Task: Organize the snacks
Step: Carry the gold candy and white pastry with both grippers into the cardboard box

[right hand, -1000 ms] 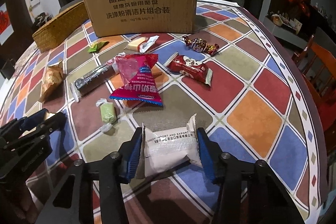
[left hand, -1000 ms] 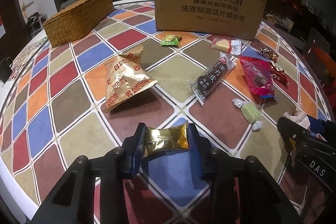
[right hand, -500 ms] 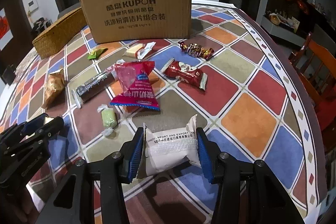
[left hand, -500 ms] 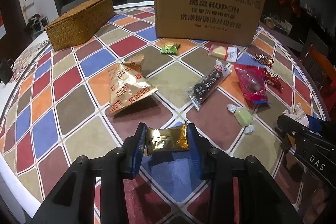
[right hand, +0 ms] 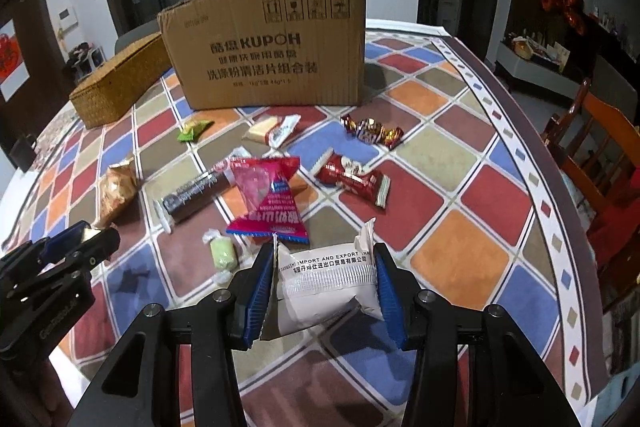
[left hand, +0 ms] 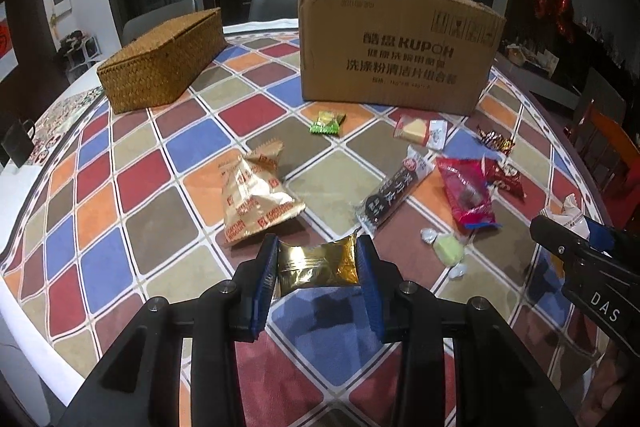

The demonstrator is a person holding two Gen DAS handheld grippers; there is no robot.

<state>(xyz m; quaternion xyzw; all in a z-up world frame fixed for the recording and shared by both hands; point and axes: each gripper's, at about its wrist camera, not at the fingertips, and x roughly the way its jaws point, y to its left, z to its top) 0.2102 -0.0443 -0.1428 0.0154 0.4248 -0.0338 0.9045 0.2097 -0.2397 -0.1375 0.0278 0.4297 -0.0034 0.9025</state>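
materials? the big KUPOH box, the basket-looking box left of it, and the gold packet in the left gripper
KUPOH box: corrugated cardboard, matte brown; torn, frayed top edge.
Woven box: looks like woven straw or rattan, matte tan; tight basket-weave texture. Fibre type unclear.
Gold packet: likely metallised foil film, glossy; crinkles and bright glints between the left gripper fingers.

Orange wooden chair (right hand: 600, 163) beside table (right hand: 472, 99)

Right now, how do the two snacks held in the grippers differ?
Colour: the gold packet in the left gripper is shiny metallic foil; the white packet in the right gripper is matte with black printed text.
Size: the white packet looks larger and puffier than the gold packet.
Print: none is legible on the gold packet; the white packet reads "IMPORT AND EXPORT".
Shared: both are sealed pillow packs clamped by their ends, above the table.
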